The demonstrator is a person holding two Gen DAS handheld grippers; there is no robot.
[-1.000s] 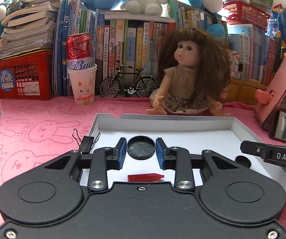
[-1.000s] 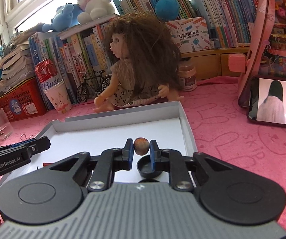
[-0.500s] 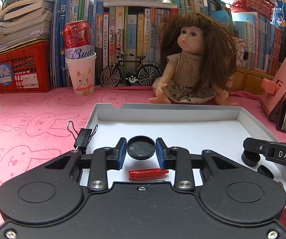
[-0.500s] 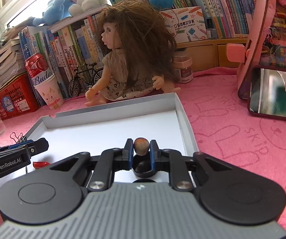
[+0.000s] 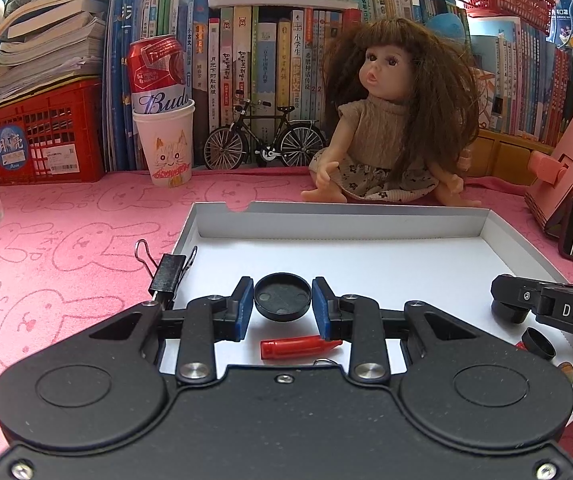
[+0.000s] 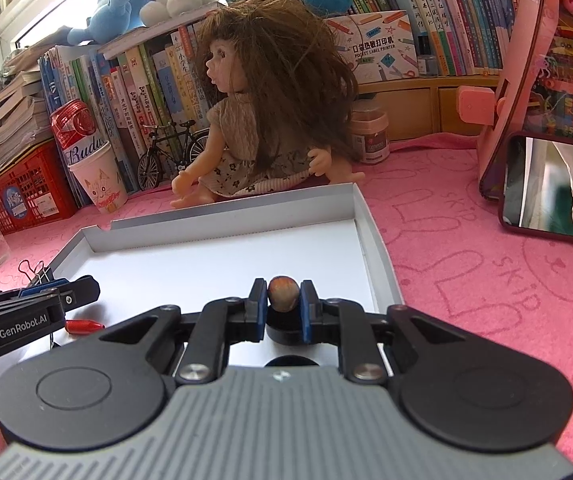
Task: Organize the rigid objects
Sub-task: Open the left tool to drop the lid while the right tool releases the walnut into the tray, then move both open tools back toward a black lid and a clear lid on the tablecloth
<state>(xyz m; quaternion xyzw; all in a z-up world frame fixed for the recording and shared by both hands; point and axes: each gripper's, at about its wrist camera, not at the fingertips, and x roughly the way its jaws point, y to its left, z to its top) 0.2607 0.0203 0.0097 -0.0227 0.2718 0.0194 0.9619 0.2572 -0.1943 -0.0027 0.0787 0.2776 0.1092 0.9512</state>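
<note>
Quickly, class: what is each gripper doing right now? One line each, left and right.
Left gripper: closed on a round black cap, held above the white tray.
Right gripper: closed on a small brown nut.

Left tongs (image 5: 282,304) had matt black plastic arms w/ blue rubbery pads; the round cap (image 5: 282,297) between them was matt black plastic. Red clip cover (image 5: 298,347) looked glossy plastic. Tray (image 5: 342,222) was smooth white card. Surface (image 5: 66,240) wore pink fuzzy cloth. Nut (image 6: 283,298) in right tongs (image 6: 283,304): brown, slightly shiny shell.
</note>
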